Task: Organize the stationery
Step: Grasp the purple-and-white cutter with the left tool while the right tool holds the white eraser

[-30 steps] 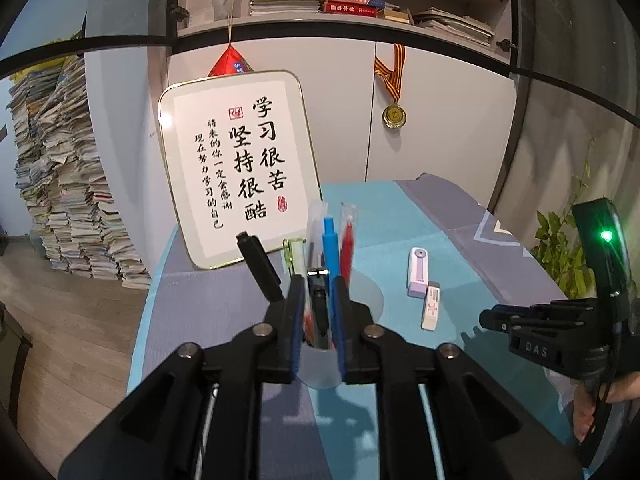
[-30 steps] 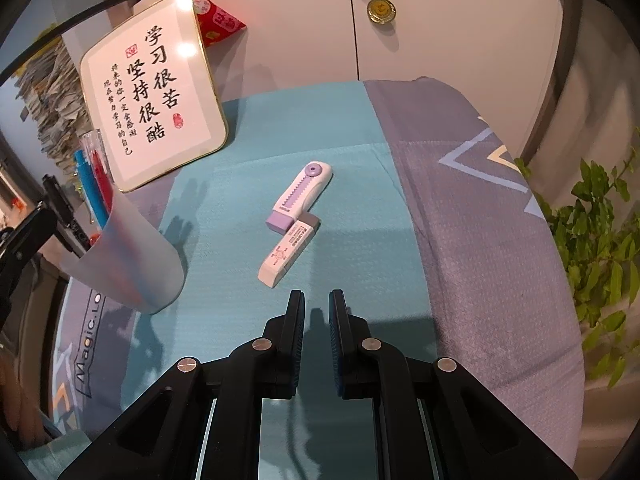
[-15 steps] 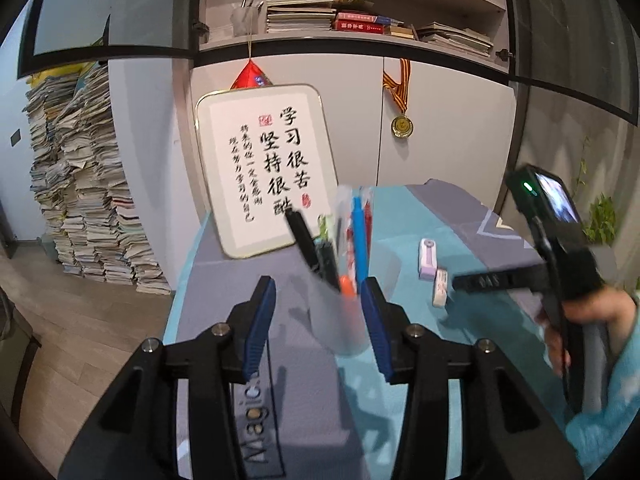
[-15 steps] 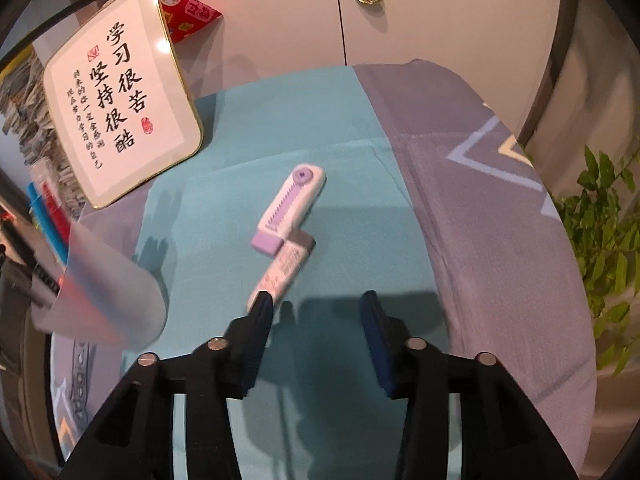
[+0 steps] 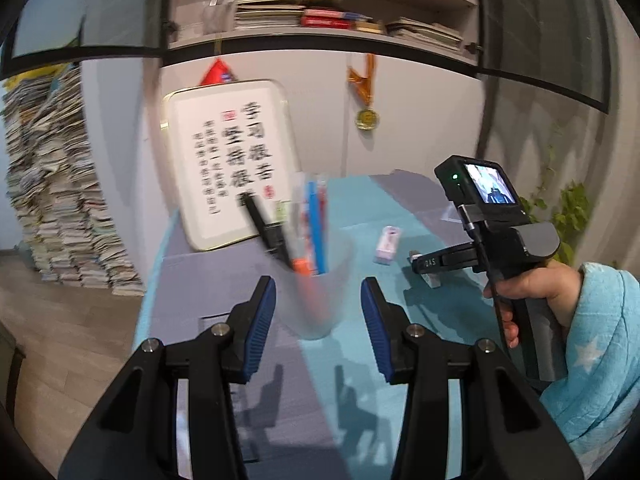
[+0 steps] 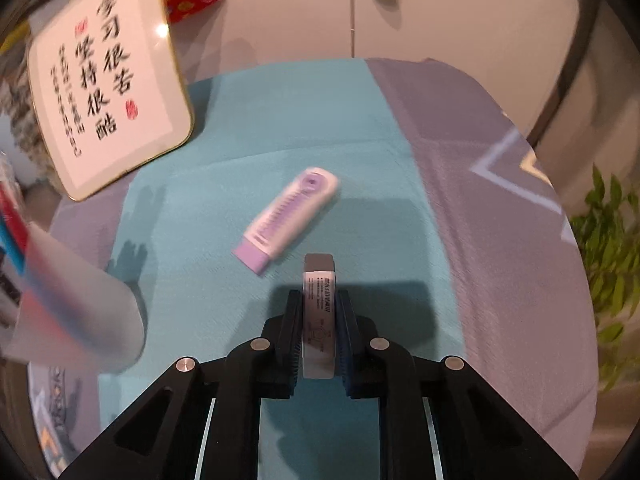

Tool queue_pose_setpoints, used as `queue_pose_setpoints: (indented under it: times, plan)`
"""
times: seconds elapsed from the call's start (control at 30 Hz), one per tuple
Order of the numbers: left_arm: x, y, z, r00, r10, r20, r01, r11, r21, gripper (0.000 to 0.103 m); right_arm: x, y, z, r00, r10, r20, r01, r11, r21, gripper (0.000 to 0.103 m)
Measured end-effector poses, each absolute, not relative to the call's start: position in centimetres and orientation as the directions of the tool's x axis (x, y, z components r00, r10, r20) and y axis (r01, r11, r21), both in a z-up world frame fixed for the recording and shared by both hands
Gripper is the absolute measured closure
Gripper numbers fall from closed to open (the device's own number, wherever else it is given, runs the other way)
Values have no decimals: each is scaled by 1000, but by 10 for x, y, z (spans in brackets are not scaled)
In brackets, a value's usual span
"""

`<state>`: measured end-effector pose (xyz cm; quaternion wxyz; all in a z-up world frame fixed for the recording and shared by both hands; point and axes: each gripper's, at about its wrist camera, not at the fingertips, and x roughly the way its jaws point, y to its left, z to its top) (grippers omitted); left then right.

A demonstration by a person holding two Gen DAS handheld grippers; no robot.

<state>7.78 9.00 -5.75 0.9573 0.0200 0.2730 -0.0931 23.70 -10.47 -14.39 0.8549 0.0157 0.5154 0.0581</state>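
Observation:
A frosted plastic cup (image 5: 320, 320) holding pens (image 5: 316, 224) and a black marker (image 5: 266, 228) stands on the cloth just beyond my left gripper (image 5: 318, 284), which is open and holds nothing. In the right wrist view my right gripper (image 6: 319, 296) has its jaws closing on a white eraser (image 6: 319, 304), and the pads press on both its sides. A white and purple correction tape (image 6: 290, 216) lies just ahead of it to the left. The same cup (image 6: 80, 320) shows blurred at the left edge. A hand in a blue sleeve (image 5: 592, 340) holds the right gripper (image 5: 418, 259).
A framed calligraphy board (image 5: 228, 160) leans against the cabinet at the back of the table (image 6: 500, 208). A green plant (image 6: 612, 272) stands off the table's right edge. Tall stacks of papers (image 5: 52, 184) rise from the floor on the left.
My left gripper opened and drew back from the cup, leaving the pen in it. My right gripper opened, came down over the white eraser and closed on it.

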Motion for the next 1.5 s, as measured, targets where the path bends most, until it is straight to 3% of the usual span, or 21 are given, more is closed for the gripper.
queue_pose_setpoints:
  times: [0.3,0.5,0.67,0.87,0.93,0.97,1.0,1.07,1.5]
  plan:
    - [130,12,-74,736,-295,-610,332,942,-55,60,197,-187,-141,481,57,-875,-3,998,63,86]
    - [203,-19,-112,658,-219,-720,240,968,-75,60,187,-203,-141,496,135,-858,-20,989,145,86]
    - [231,-27,-130,680,-148,-718,181,983,-30,52,188,-206,-139,510,183,-840,-48,982,184,86]
    - [260,-29,-140,662,-131,-738,153,987,-38,52,190,-205,-142,509,213,-834,-63,976,211,86]
    - [267,-29,-145,657,-124,-743,148,988,-35,54,191,-204,-144,503,217,-836,-67,975,213,86]
    - [271,-30,-148,642,-128,-756,150,988,-40,60,191,-204,-145,501,218,-838,-67,975,213,86]
    - [273,-29,-150,635,-130,-762,155,987,-39,73,192,-204,-146,498,217,-840,-66,975,213,86]
    - [269,-29,-148,623,-156,-766,179,982,-55,81,190,-205,-146,495,215,-842,-62,975,213,86]
    - [122,-9,-139,508,-217,-834,367,930,-18,79,170,-190,-149,456,178,-872,-159,980,118,86]
